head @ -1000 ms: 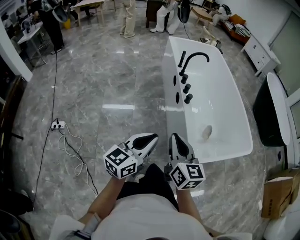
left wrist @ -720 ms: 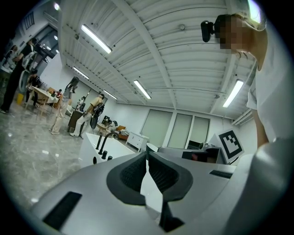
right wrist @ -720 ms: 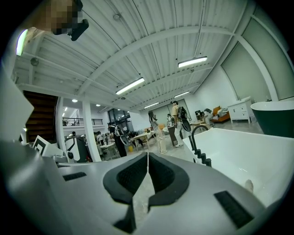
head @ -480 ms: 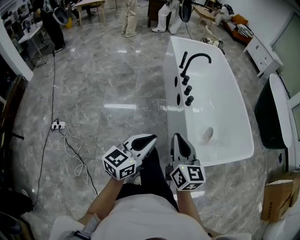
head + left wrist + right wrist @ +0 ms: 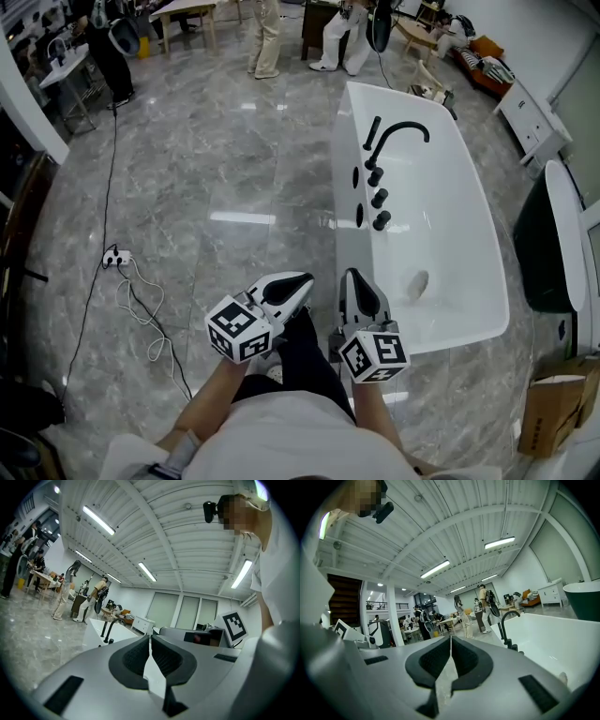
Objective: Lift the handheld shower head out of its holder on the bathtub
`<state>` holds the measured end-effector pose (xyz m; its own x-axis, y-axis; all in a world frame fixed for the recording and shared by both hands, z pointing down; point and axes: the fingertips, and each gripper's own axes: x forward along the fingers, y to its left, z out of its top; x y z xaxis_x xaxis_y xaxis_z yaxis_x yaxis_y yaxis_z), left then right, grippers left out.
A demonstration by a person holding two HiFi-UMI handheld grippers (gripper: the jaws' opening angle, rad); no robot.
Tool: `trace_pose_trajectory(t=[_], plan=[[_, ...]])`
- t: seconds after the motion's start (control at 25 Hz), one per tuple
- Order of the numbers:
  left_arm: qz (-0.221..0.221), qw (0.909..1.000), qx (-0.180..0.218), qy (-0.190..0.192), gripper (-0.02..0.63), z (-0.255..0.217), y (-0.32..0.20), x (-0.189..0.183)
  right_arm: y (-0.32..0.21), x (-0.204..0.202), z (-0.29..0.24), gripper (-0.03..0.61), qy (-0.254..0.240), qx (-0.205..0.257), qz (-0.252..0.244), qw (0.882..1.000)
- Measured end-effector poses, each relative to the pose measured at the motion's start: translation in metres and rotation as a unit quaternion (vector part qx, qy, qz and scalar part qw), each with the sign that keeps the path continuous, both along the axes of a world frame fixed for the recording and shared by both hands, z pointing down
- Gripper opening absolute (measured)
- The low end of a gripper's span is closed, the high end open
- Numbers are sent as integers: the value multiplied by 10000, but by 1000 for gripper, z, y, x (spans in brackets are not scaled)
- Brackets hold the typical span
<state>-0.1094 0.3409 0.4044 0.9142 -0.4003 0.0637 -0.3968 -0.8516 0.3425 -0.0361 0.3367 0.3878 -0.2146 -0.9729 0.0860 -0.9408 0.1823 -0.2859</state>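
The white bathtub (image 5: 469, 281) stands ahead on the right of the head view. On its left rim a black arched faucet (image 5: 401, 129) rises. Beside it the slim black handheld shower head (image 5: 372, 133) stands in its holder, with black knobs (image 5: 380, 199) in a row nearer to me. My left gripper (image 5: 305, 279) and right gripper (image 5: 349, 274) are held level over the floor, well short of the fittings. Both are shut with nothing between the pads. The faucet (image 5: 110, 628) shows small in the left gripper view. In the right gripper view the faucet (image 5: 506, 620) is beside the tub (image 5: 553, 644).
A power strip with a white cable (image 5: 116, 256) lies on the grey marble floor at the left. A dark tub (image 5: 539, 239) and a cardboard box (image 5: 551, 403) are at the right. People (image 5: 267, 37) and tables stand at the far end.
The floor and tub have slid down the head view as the person walked towards the tub. Both grippers moved along with the person and stayed shut.
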Motion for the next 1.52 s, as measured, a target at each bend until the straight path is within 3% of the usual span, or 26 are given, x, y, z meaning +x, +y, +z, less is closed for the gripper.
trace_pose_trajectory(t=[0.64, 0.88, 1.52], plan=[[-58, 9997, -226, 24, 20, 6, -86, 32, -84, 28, 4, 18, 21, -190, -113, 9998], [10, 9996, -265, 40, 20, 3, -121, 51, -118, 40, 0, 18, -344, -241, -97, 9991], [51, 9997, -221, 7, 20, 1, -216, 91, -211, 81, 8, 18, -422, -355, 48, 9985]])
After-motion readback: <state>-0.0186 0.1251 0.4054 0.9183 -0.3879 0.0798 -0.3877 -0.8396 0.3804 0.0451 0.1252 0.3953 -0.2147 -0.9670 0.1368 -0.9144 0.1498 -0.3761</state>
